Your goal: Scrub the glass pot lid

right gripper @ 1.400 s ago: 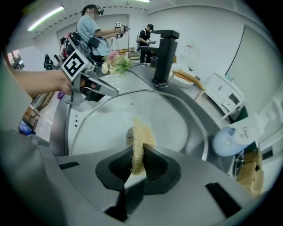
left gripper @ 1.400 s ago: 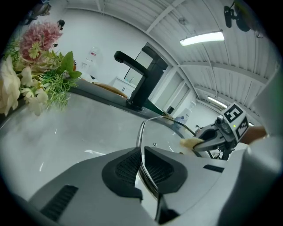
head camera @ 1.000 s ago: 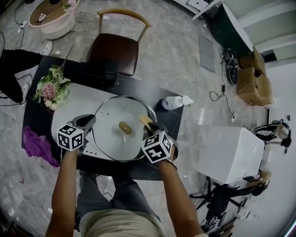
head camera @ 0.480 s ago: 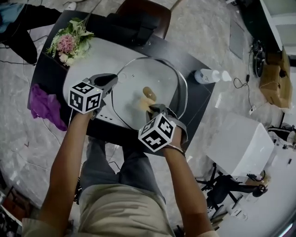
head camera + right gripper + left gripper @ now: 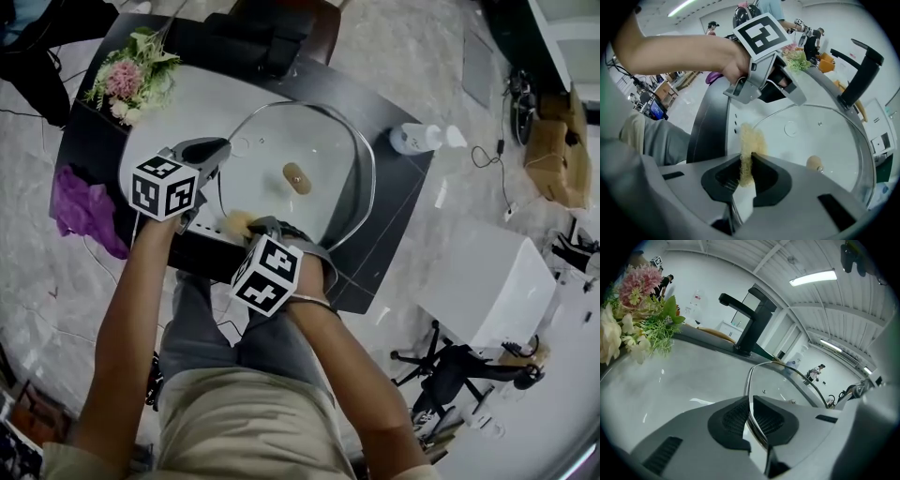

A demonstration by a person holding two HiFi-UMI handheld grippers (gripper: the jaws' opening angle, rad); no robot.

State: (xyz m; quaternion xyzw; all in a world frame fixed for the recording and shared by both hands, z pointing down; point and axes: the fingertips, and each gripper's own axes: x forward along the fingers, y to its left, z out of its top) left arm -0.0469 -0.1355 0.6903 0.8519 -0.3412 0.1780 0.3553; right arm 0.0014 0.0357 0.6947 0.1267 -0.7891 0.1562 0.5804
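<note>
The glass pot lid (image 5: 309,141) lies flat on the white sink top (image 5: 178,108), its wooden knob (image 5: 297,178) in the middle. My left gripper (image 5: 217,150) is shut on the lid's steel rim (image 5: 787,371) at its left side; the rim runs between the pads (image 5: 736,420). My right gripper (image 5: 251,225) is shut on a yellow scrub pad (image 5: 749,145), which rests on the lid's near-left edge, close below the left gripper (image 5: 764,75). The knob (image 5: 813,162) sits to the pad's right.
A black faucet (image 5: 750,324) stands behind the lid. A bunch of flowers (image 5: 131,75) lies at the far left and a purple cloth (image 5: 84,211) hangs at the table's left edge. A white bottle (image 5: 417,139) lies on the black table at the right.
My right gripper has carried the scrub pad from the right of the knob across the glass to the lid's near-left edge. The left gripper has kept its hold on the rim.
</note>
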